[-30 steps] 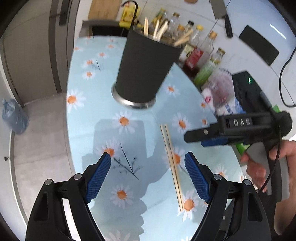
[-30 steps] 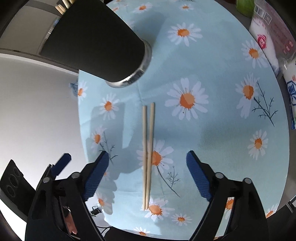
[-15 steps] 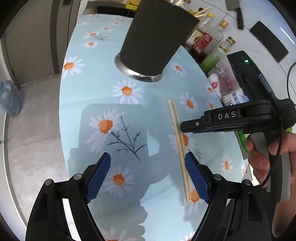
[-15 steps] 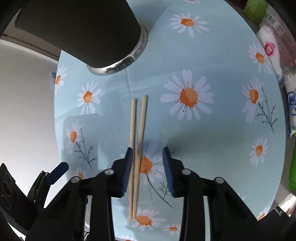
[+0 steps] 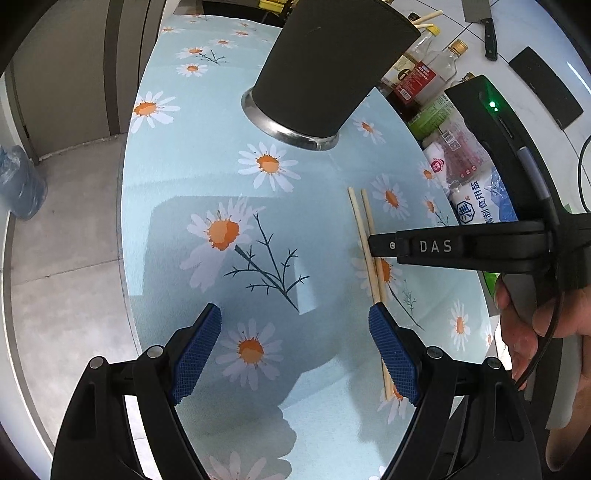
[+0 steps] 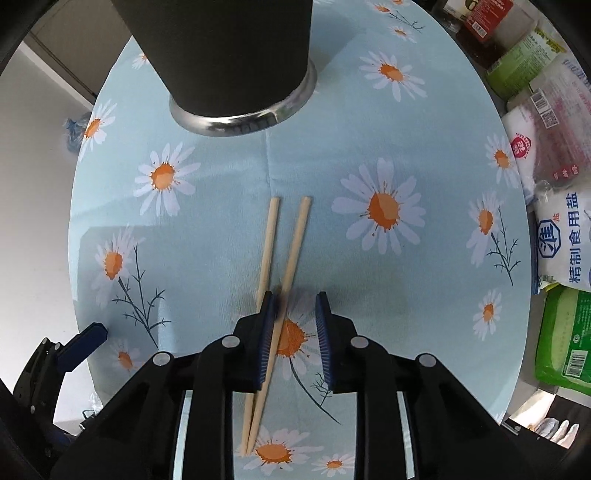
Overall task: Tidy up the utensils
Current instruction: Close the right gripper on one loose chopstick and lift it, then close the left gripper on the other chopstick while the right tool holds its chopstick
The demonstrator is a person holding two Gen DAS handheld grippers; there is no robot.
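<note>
Two wooden chopsticks (image 6: 291, 243) lie side by side on the daisy tablecloth (image 6: 369, 155); they also show in the left wrist view (image 5: 365, 229). My right gripper (image 6: 293, 317) is low over their middle, its jaws narrowed with a gap; the left pad touches one chopstick, and nothing is clamped. It shows from the side in the left wrist view (image 5: 373, 245). The black utensil cup (image 5: 325, 70) stands behind, holding several chopsticks. My left gripper (image 5: 295, 345) is open and empty above the cloth, left of the chopsticks.
Sauce bottles (image 5: 417, 77), salt bags (image 5: 476, 206) and green packets (image 6: 565, 332) crowd the table's right edge. A knife (image 5: 484, 26) hangs on the wall. The table's left edge drops to the floor, where a water bottle (image 5: 18, 184) stands.
My right gripper has come down onto the chopsticks and narrowed its jaws from wide open. The chopsticks' far ends have spread slightly. My left gripper has moved closer to the table.
</note>
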